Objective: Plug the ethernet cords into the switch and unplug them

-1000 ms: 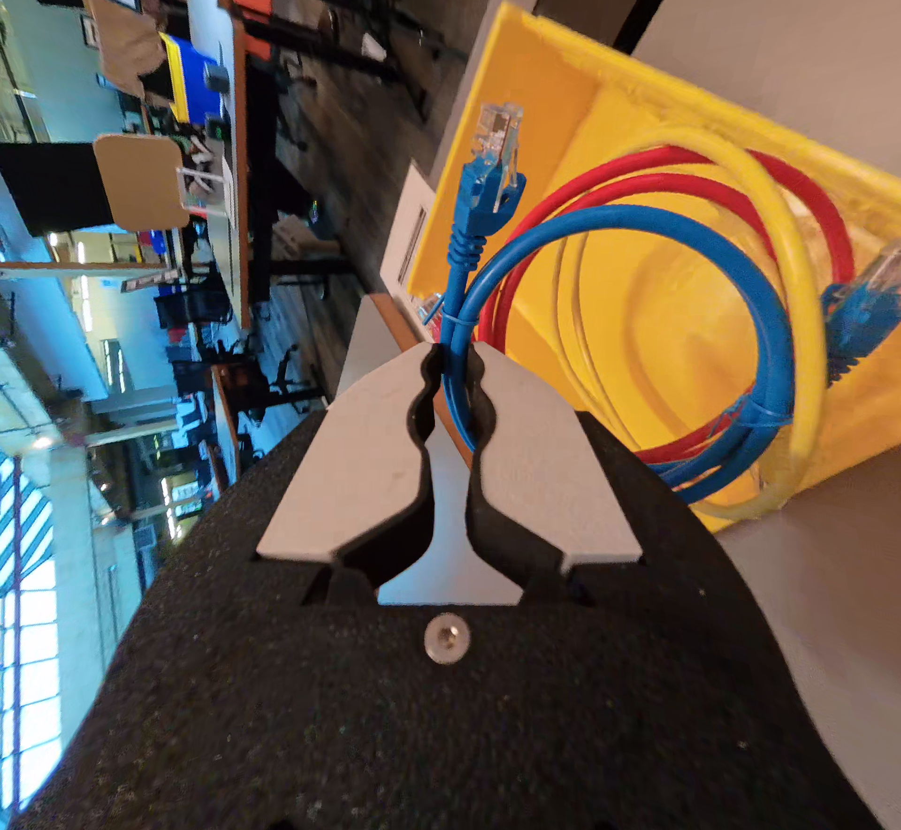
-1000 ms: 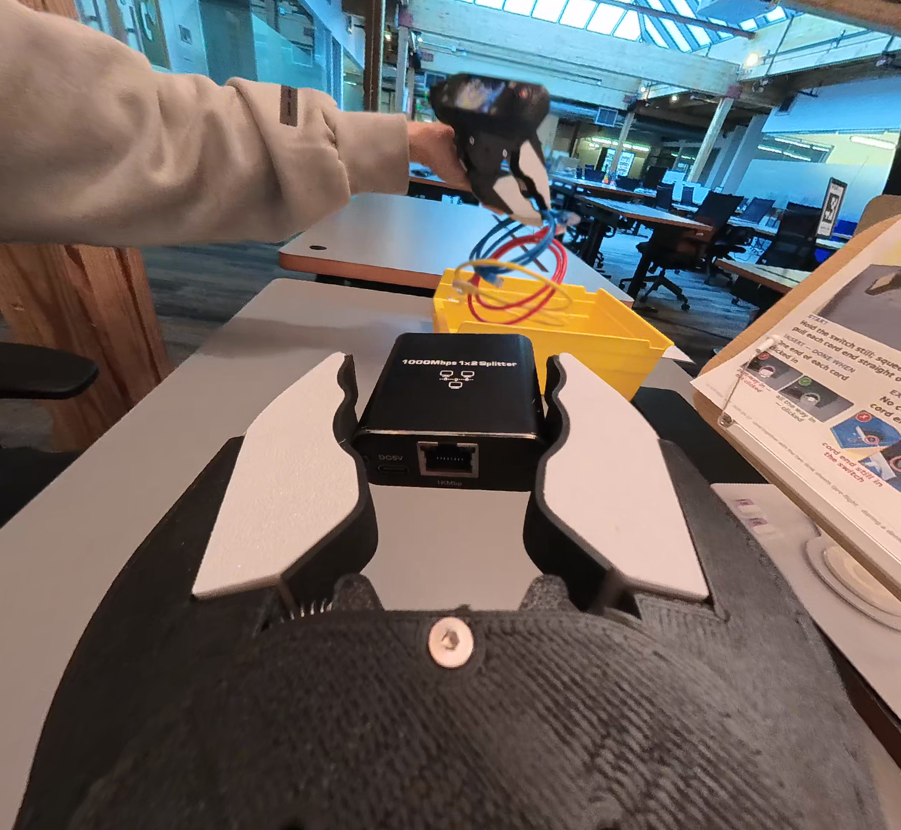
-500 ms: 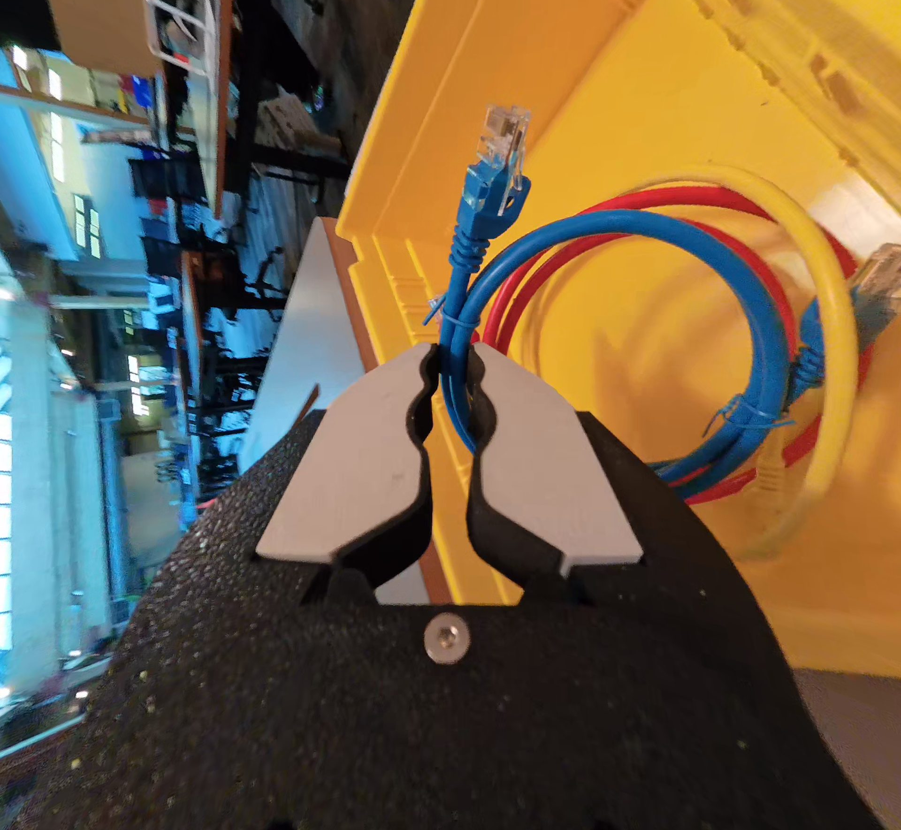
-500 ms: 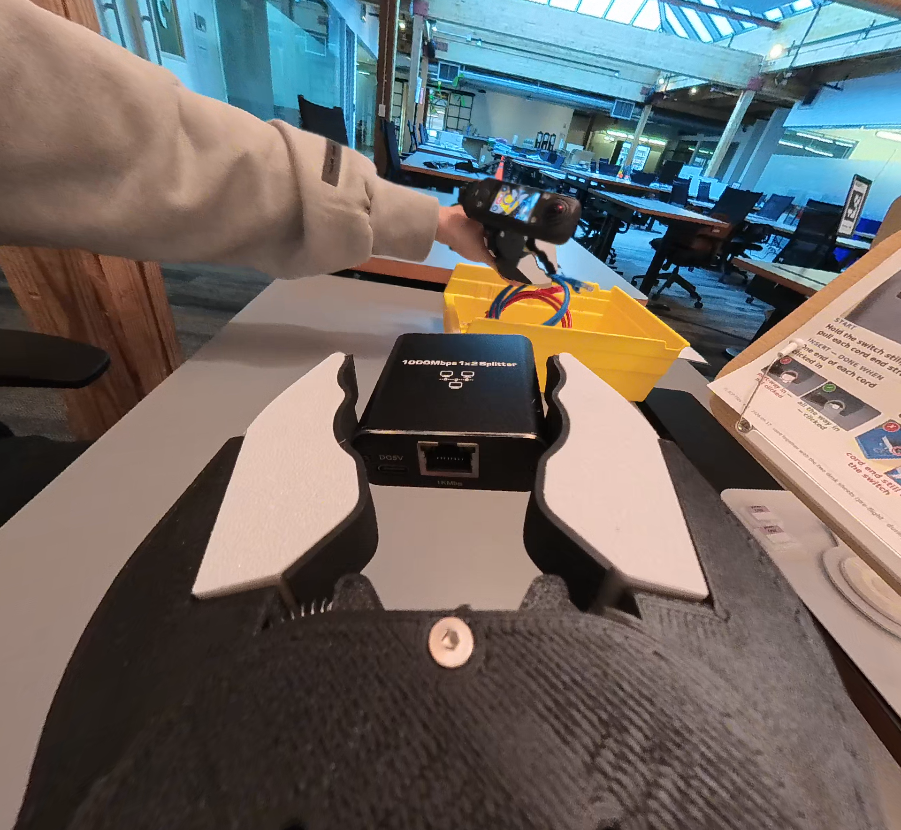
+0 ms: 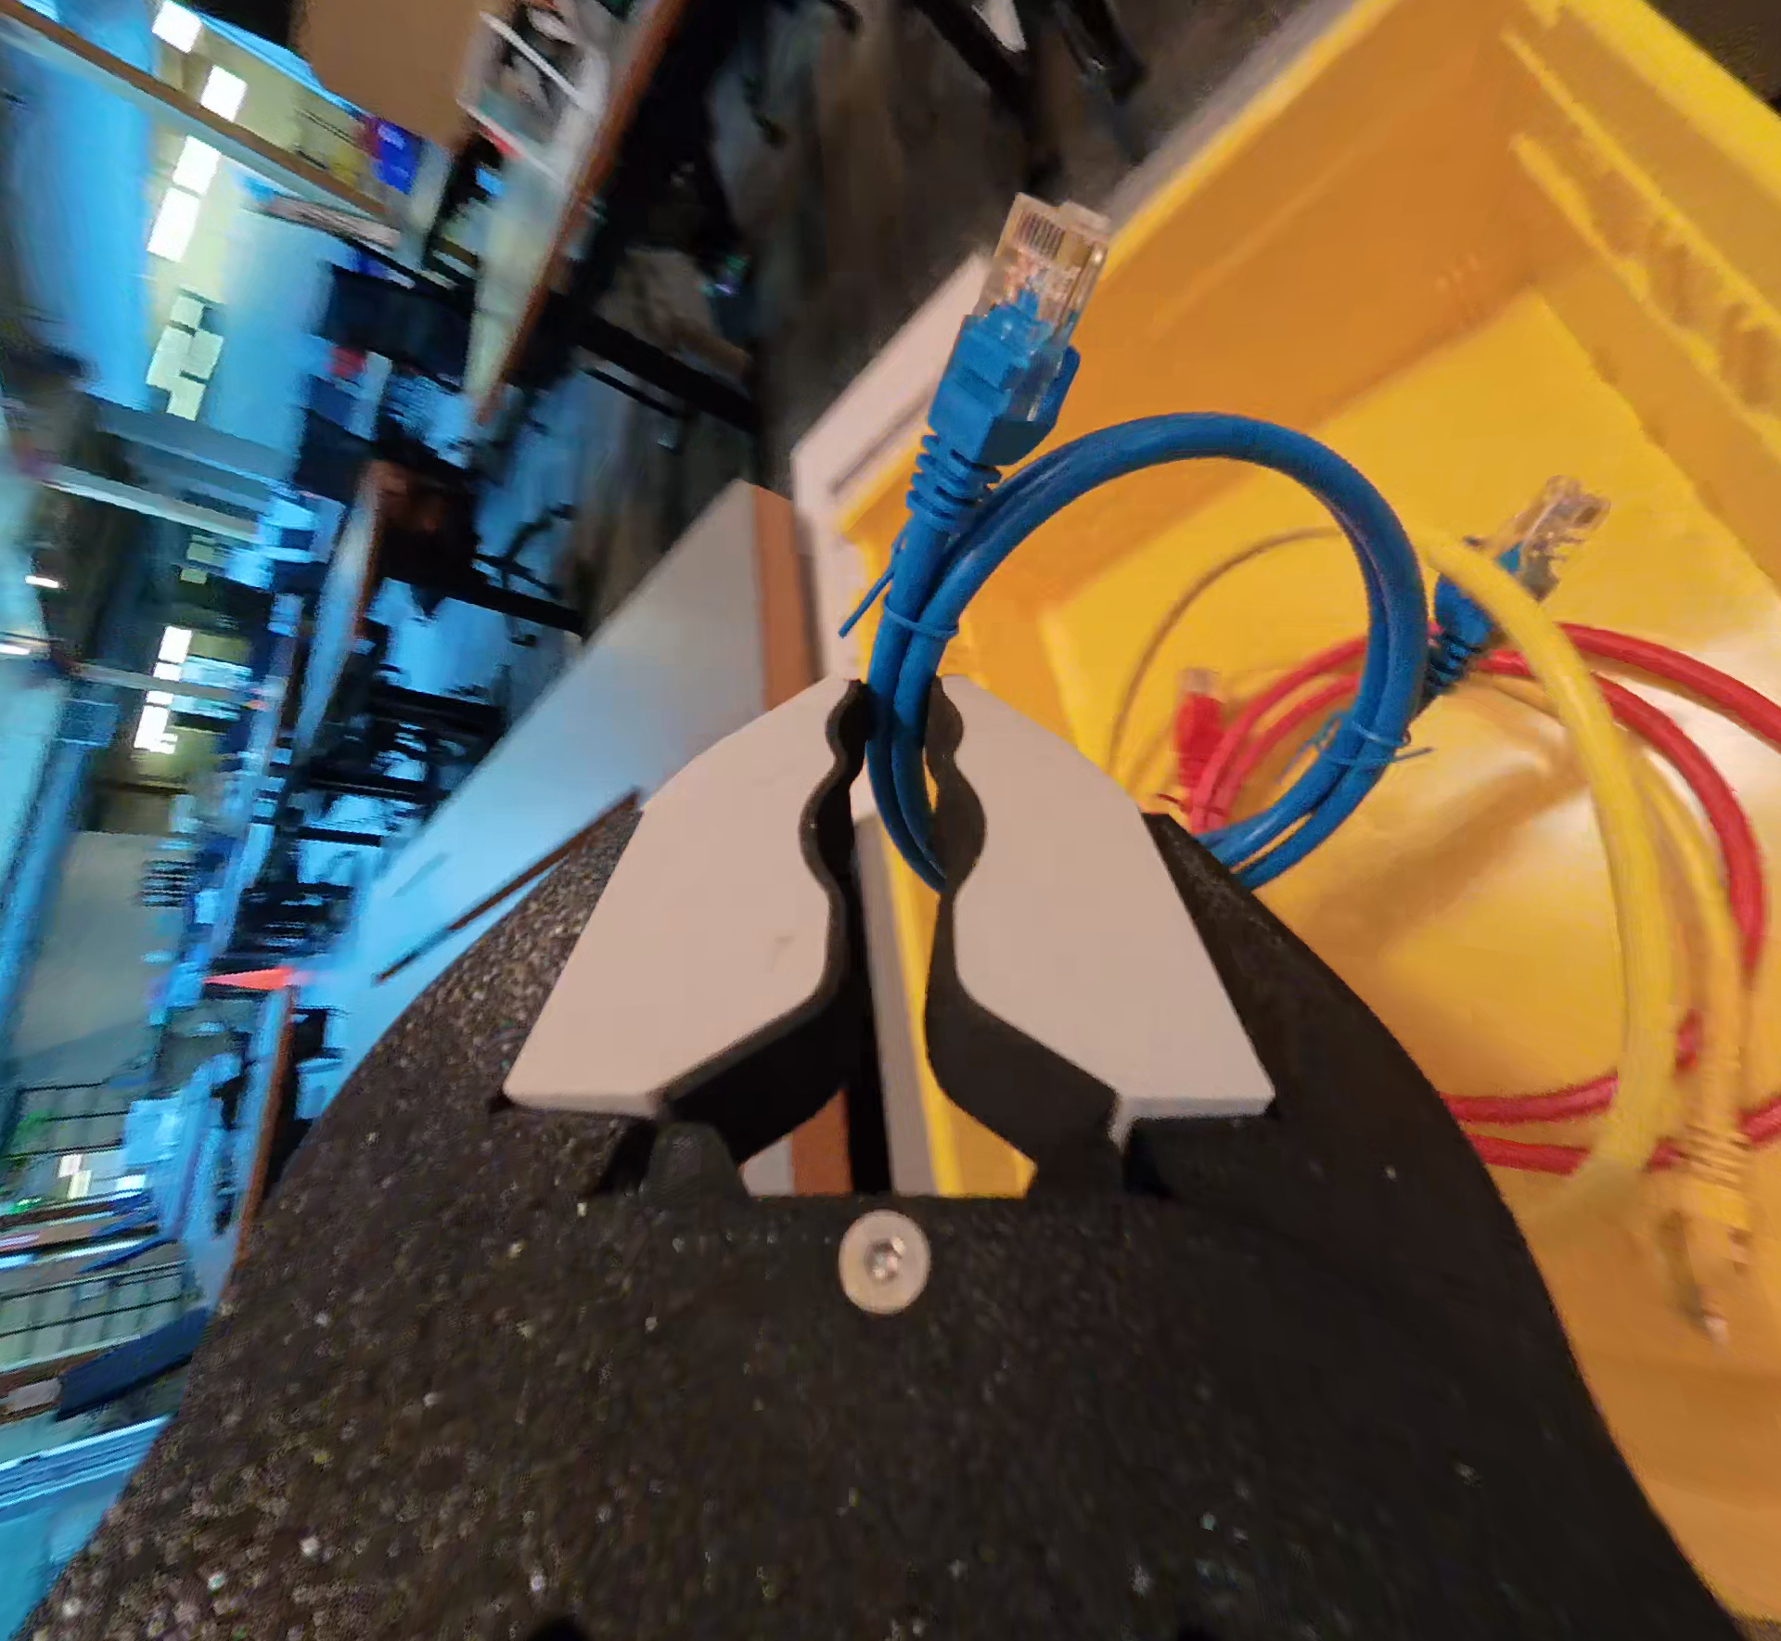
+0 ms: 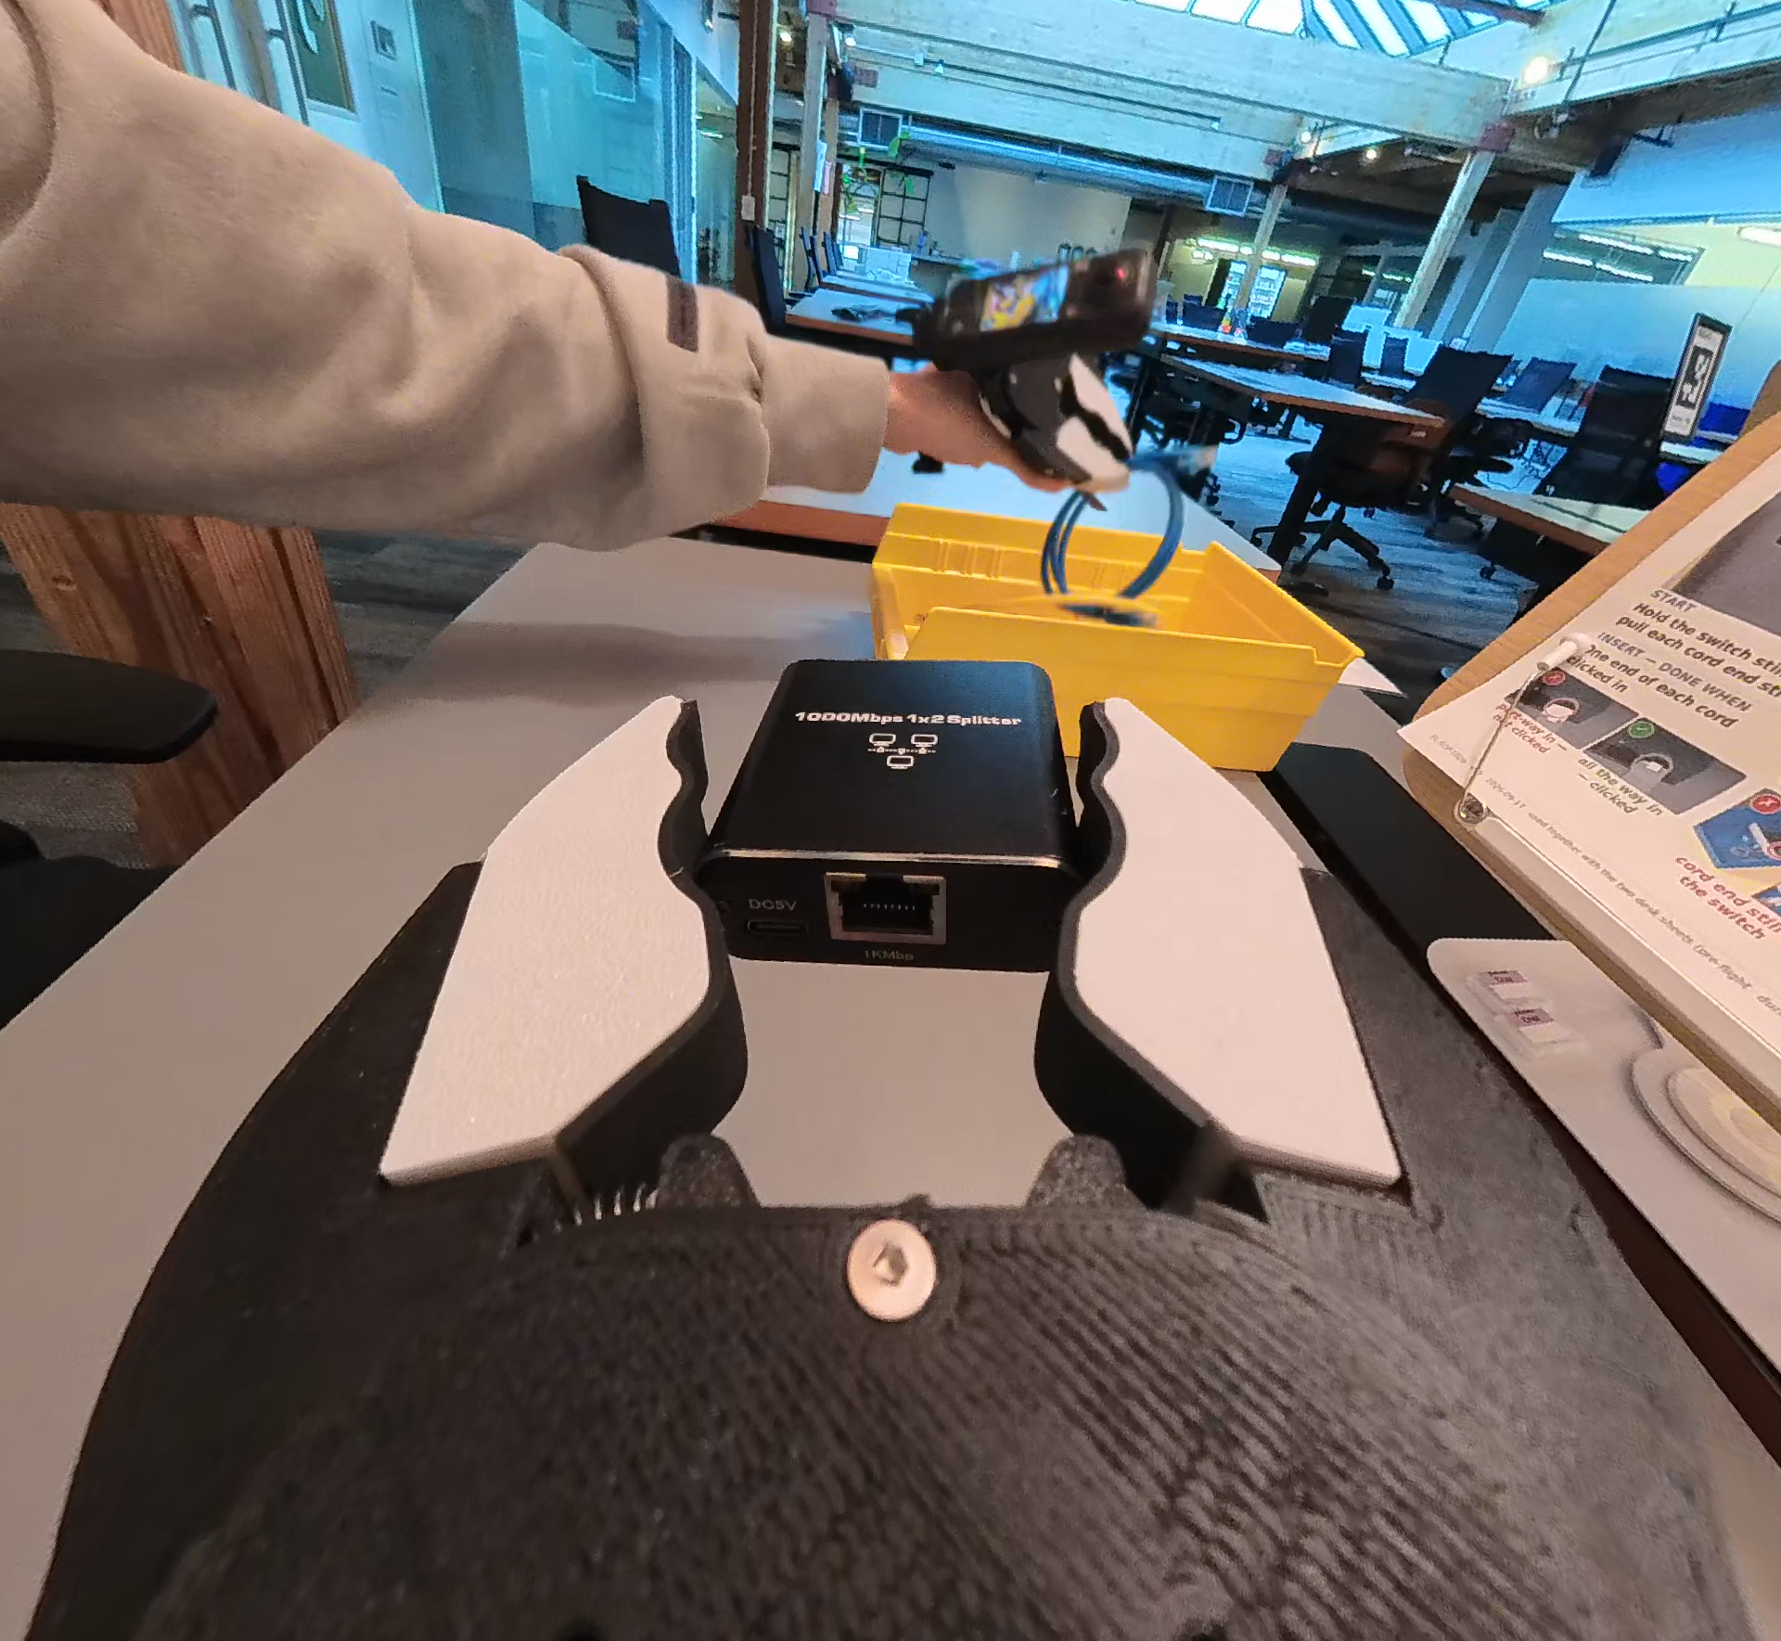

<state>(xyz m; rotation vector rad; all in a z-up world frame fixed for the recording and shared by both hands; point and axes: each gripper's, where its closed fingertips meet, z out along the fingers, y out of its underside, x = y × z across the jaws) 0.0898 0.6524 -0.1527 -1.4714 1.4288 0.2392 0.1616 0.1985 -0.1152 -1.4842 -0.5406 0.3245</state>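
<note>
My left gripper (image 5: 898,700) is shut on a coiled blue ethernet cord (image 5: 1388,631). One clear plug (image 5: 1046,255) of the cord sticks up past the fingertips. The coil hangs over the yellow bin (image 5: 1446,245), where a red cord (image 5: 1658,698) and a yellow cord (image 5: 1600,785) lie. In the right wrist view the left gripper (image 6: 1089,448) holds the blue cord (image 6: 1108,554) above the bin (image 6: 1137,679). My right gripper (image 6: 882,727) is shut on the black switch (image 6: 906,766), which rests on the grey table (image 6: 289,872) with one port facing me.
A person's sleeved arm (image 6: 385,361) reaches across from the left to the bin. A board with an instruction sheet (image 6: 1638,727) leans at the right, over a black mat (image 6: 1397,843). A wooden post (image 6: 193,612) stands at the left. Desks and chairs fill the room behind. The gap from one gripper's tips to the other's is roughly 45 cm.
The left gripper has lifted the blue cord up out of the bin; the red and yellow cords stay in it. The right gripper and switch have not moved.
</note>
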